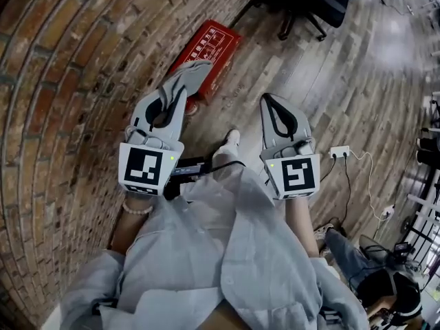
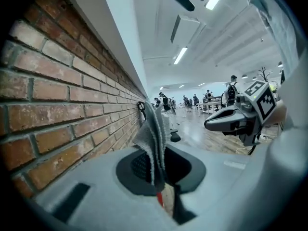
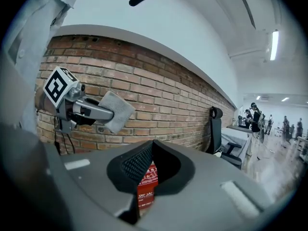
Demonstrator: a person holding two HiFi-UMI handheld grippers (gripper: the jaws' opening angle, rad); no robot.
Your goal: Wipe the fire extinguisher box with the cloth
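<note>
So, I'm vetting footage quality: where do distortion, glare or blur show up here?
Head view: fisheye bows the brick wall; glare whitens the floor. Left gripper view: the cloth is sharp, the near foreground blurry. Right gripper view: dark vignetted corners, bright ceiling light.

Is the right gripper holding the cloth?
No. The cloth is clamped in the left gripper, while the right gripper has its jaws together with nothing between them.

Left tool (image 1: 172,96) and right tool (image 1: 273,105): pale grey with black jaw linings, each bearing a black-and-white square marker. In the left tool is a grey cloth (image 1: 187,73). Ahead of it, the fire extinguisher box (image 1: 210,43) is red with white print. The brick wall (image 1: 62,81) is red-brown and the plank floor (image 1: 344,102) grey-brown.
</note>
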